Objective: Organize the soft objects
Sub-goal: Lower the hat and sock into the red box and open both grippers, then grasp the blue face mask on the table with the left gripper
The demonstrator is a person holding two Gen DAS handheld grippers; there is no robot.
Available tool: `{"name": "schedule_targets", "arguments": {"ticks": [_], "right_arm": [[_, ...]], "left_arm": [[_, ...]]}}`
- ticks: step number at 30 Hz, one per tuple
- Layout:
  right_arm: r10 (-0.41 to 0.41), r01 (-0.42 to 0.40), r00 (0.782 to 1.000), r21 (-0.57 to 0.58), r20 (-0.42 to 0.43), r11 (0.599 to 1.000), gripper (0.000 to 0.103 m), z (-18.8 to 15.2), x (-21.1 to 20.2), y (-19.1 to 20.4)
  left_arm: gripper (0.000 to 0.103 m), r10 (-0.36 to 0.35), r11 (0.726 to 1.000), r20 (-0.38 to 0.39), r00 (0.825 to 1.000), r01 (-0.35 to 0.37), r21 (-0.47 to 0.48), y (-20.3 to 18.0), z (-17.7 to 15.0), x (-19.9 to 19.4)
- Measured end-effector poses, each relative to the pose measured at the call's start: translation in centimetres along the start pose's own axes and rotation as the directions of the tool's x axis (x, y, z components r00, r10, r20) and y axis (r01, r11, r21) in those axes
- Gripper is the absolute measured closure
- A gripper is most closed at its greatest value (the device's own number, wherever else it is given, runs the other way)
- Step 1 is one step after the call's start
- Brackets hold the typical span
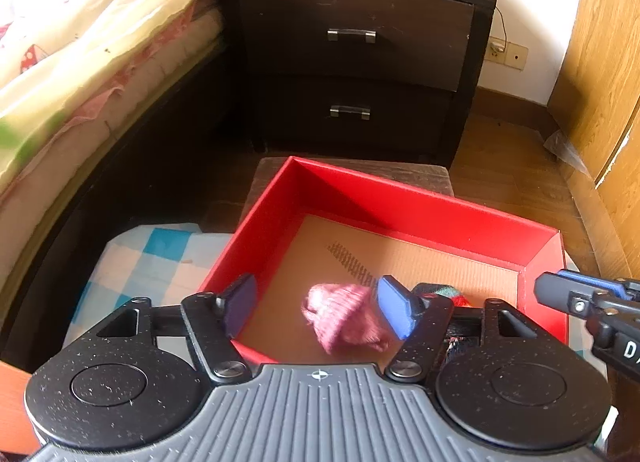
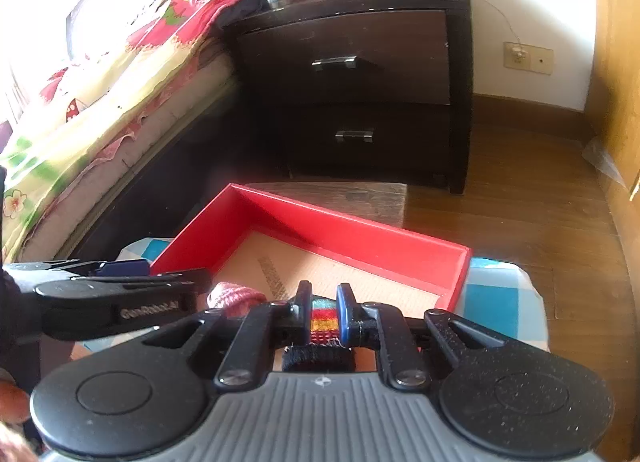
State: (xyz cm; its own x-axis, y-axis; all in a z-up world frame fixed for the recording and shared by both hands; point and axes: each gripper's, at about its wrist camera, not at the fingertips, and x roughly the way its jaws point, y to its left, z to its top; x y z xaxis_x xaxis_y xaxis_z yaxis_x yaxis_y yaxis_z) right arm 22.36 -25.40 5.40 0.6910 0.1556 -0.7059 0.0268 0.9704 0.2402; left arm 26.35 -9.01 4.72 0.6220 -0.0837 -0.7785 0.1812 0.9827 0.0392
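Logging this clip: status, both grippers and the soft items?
Left gripper open over red box, pink sock loose between fingers. Right gripper shut on striped sock. Nothing blocking.

pink knit sock (image 1: 346, 318), matt red cardboard box (image 1: 400, 198)

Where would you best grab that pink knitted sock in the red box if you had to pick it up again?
Probably across its bunched middle, coming down from above. The pink sock lies crumpled on the cardboard floor of the red box, whose walls block a sideways approach. The left gripper is already over it, jaws open on either side.
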Motion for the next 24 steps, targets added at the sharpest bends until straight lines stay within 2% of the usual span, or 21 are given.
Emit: {"name": "schedule_targets", "arguments": {"ticks": [3, 14, 24], "right_arm": [[-0.010, 0.010, 1.000, 0.008, 0.003, 1.000, 0.103, -0.4, -1.0, -0.5], [-0.041, 0.040, 0.999, 0.042, 0.013, 0.998, 0.103, -2.8, -5.8, -1.6], [-0.055, 0.058, 0.998, 0.080, -0.031, 0.995, 0.090, -7.0, -8.4, -2.6]], "left_arm": [[0.031, 0.000, 1.000, -0.002, 1.000, 0.000, -0.005, 0.2, -0.3, -1.0], [0.030, -0.022, 1.000, -0.012, 1.000, 0.022, -0.011, 0.1, -2.8, -5.9], [0.028, -0.054, 0.998, -0.066, 0.996, 0.052, -0.022, 0.2, -8.0, -9.3]]}}
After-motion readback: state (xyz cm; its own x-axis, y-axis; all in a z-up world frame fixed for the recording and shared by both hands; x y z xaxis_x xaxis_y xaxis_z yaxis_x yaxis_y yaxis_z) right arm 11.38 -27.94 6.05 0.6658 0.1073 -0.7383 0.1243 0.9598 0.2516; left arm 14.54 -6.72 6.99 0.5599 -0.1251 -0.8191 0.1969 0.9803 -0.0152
